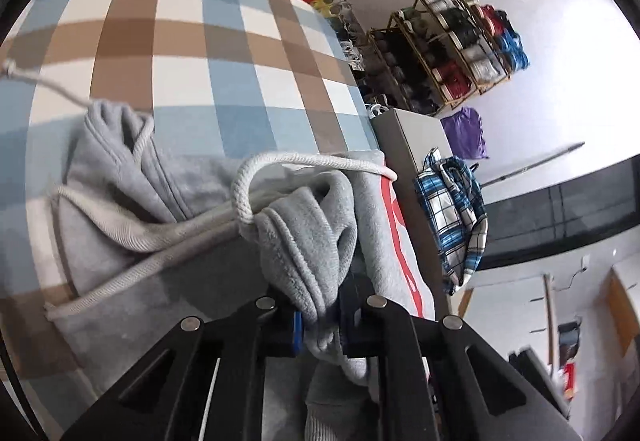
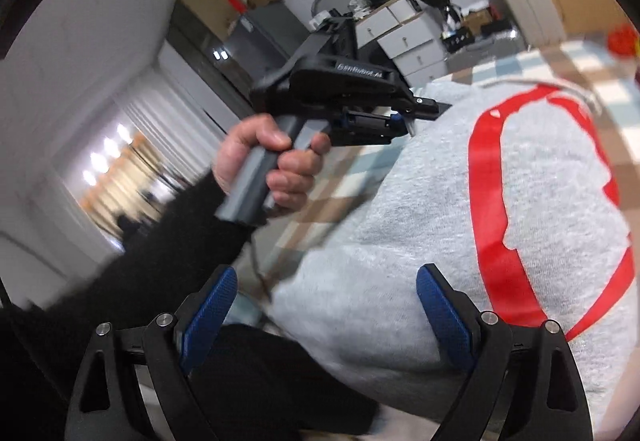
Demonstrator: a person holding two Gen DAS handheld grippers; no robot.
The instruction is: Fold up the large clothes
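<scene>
A grey hoodie lies bunched on a blue, brown and white checked cover, its white drawstring looping over a fold. My left gripper is shut on a rolled edge of the hoodie's fabric, which bulges up between the fingers. In the right wrist view the hoodie shows a large red print. My right gripper stands open just above the hoodie's near edge, its blue pads wide apart and not pressing on the cloth. A hand holds the left gripper at the hoodie's far side.
Beyond the cover's right edge stand a grey box with a blue plaid cloth hanging on it, a purple garment and a shoe rack. A white drawer unit stands behind. A black sleeve crosses the lower left.
</scene>
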